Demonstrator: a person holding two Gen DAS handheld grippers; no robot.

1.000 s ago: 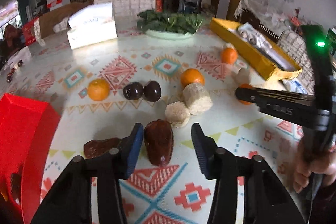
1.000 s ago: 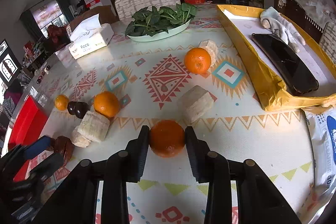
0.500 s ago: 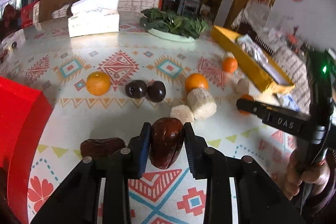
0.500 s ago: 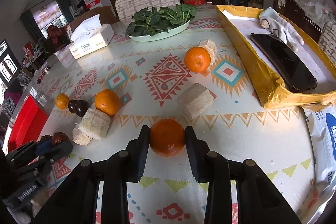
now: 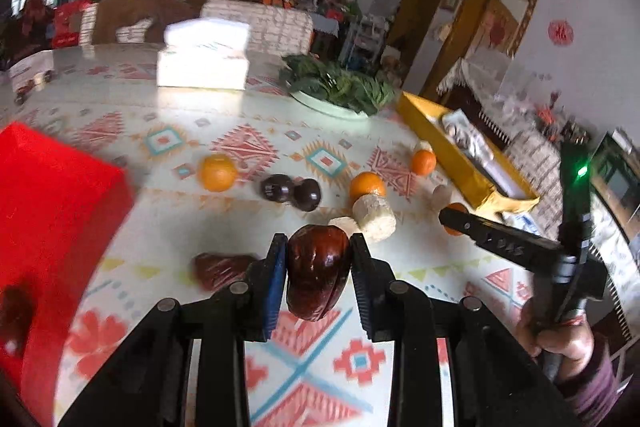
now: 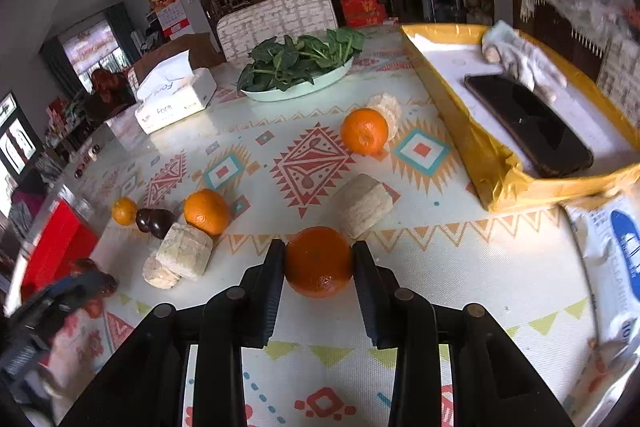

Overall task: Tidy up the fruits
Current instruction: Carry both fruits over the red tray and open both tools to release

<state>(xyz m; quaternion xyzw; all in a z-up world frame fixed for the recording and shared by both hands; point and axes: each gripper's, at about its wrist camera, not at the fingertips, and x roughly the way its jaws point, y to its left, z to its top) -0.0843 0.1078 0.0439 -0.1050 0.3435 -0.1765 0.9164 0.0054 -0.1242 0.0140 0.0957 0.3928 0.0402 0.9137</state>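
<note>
My left gripper is shut on a dark red-brown date-like fruit and holds it above the patterned tablecloth. A second brown date lies just to its left, near a red box. My right gripper is shut on an orange low over the table. Other oranges, two dark plums and pale cut pieces lie on the table. The right gripper shows in the left wrist view.
A yellow tray holding a phone and cloth stands at the right. A plate of greens and a tissue box stand at the back. A white-and-blue bag lies at the right edge.
My left gripper closed on the dark date and lifted it, swinging leftward toward the red box. My right gripper stays shut on the orange, barely moved.
</note>
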